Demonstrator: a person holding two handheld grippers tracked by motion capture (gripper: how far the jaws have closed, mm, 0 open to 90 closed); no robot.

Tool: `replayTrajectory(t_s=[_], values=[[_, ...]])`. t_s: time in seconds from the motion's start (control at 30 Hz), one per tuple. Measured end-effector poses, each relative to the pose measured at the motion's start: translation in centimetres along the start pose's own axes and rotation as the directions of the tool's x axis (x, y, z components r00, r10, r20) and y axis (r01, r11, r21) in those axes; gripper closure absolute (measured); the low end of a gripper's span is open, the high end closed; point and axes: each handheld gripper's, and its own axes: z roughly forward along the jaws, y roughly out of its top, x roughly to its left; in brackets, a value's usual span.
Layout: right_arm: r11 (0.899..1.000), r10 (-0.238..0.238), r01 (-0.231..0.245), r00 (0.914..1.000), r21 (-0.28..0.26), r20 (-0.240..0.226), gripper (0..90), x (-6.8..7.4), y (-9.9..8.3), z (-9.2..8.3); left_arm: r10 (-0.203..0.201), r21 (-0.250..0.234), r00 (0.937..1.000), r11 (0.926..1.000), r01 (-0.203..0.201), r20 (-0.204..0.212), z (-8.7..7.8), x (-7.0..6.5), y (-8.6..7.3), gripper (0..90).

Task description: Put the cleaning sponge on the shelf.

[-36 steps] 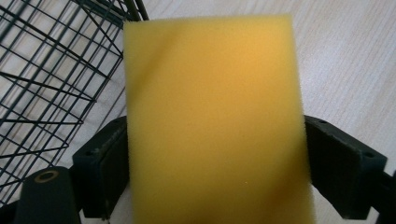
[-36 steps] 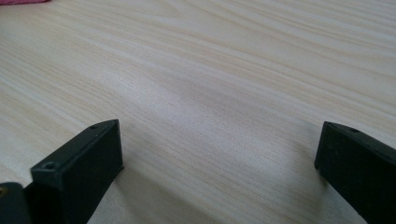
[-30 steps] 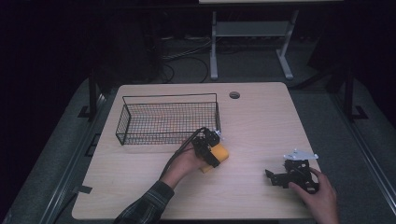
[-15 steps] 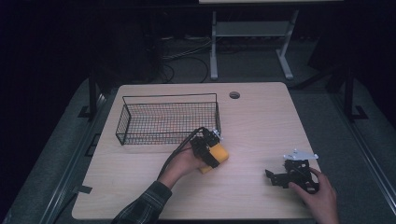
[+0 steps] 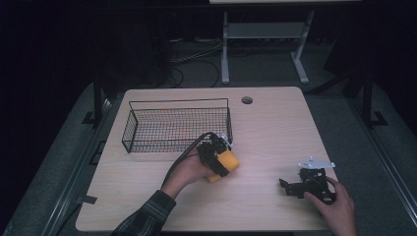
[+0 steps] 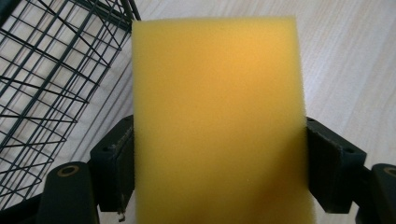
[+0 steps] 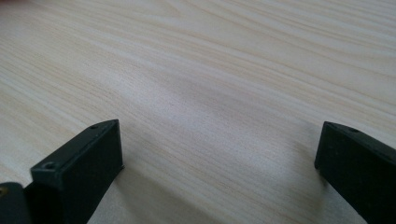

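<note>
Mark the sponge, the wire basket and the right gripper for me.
sponge (image 6: pixel 219 116): left gripper view, middle of its yellow face.
wire basket (image 5: pixel 177 102): high view, far rim.
right gripper (image 7: pixel 219 163): right gripper view, midway between its open jaws.

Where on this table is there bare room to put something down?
Plenty: the wide strip of table between the wire basket and the right edge, and the front left corner. It is crowded only by the basket's near right corner, where the left gripper holds a yellow sponge.
</note>
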Motion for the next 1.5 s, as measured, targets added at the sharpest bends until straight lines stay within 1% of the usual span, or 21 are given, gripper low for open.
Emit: replayTrajectory(t_s=[0.07,0.1,0.23,0.33,0.4,0.47,0.77,1.03,1.33,1.5], values=[[1.000,0.000,0.000,1.0000,0.000,0.000,0.2,0.0,0.0,0.0,0.000,-0.006,1.0000,1.0000,0.000,0.004,-0.2,0.0,0.0,22.5],[1.000,0.000,0.000,1.0000,-0.001,0.000,0.2,0.0,0.0,0.0,-0.007,-0.008,0.9999,0.9999,0.007,0.009,-0.2,-0.1,0.0,22.5],[1.000,0.000,0.000,1.0000,0.000,0.000,0.1,0.0,0.0,0.0,0.001,-0.006,0.9999,1.0000,-0.001,0.016,-0.6,-0.1,0.0,22.5],[1.000,-0.001,0.001,1.0000,-0.001,0.000,0.2,0.0,0.0,0.0,-0.005,-0.015,0.9999,0.9999,0.005,0.015,-1.1,-0.2,-0.1,22.5],[1.000,0.000,0.000,1.0000,0.000,0.000,0.2,0.0,0.0,0.0,0.001,-0.012,0.9999,0.9999,-0.001,0.014,-1.6,-0.1,0.0,22.5],[1.000,0.000,0.000,1.0000,0.000,0.000,0.2,0.0,0.0,0.0,-0.003,-0.016,0.9999,0.9999,0.003,0.013,-1.9,0.0,0.0,22.5],[1.000,0.000,0.000,1.0000,0.000,0.000,0.1,0.0,0.0,0.0,0.001,-0.021,0.9999,0.9998,-0.001,0.010,-3.5,0.3,0.1,22.6],[1.000,0.005,-0.005,1.0000,0.002,-0.001,0.2,0.0,0.0,0.0,0.002,-0.027,0.9999,0.9996,-0.002,0.013,-4.5,0.6,0.2,22.6],[1.000,-0.003,0.003,1.0000,-0.001,-0.002,0.2,0.0,0.0,0.0,-0.004,-0.046,1.0000,0.9989,0.004,-0.007,-6.1,1.2,0.5,22.6],[1.000,0.000,0.000,1.0000,0.000,-0.002,0.2,0.0,0.0,0.0,-0.021,-0.059,0.9996,0.9980,0.020,-0.017,-6.8,1.7,0.6,22.7]])
